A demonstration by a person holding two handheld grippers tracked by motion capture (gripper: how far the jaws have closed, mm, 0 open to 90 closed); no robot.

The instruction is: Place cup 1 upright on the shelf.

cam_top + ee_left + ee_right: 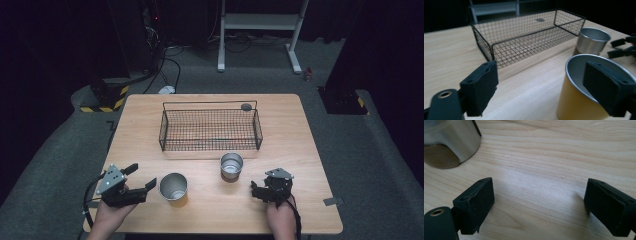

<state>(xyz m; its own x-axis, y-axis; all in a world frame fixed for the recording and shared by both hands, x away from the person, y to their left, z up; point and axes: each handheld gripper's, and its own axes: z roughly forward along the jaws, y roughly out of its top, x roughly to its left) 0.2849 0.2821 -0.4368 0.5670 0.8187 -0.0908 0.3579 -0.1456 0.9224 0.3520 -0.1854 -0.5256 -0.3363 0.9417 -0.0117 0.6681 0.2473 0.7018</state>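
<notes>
The left gripper (142,177) sits near the table's (300,150) front left corner, held in a hand (107,216) that comes in over the front edge. Its jaws are spread and pinch nothing. In the left gripper view one jaw stands in front of the mouth of the near cup (584,97), the other well off to the side over bare wood; whether the first jaw touches the rim I cannot tell. That cup (173,187) has a yellow outside and a metal inside, and stands upright near the front edge, a little left of the middle, just beside the left gripper's tip. A second cup (231,165), plain metal, stands upright farther back and to the right, close in front of the basket (210,129); the two cups are apart. The wire basket lies toward the back edge, about centred, with a small dark round thing (246,106) at its back right corner. The right gripper (256,190) rests low near the front right corner, well clear of both cups; in the right gripper view its jaws are spread wide over bare wood with nothing between them, and the metal cup (449,142) stands beyond them to one side.
</notes>
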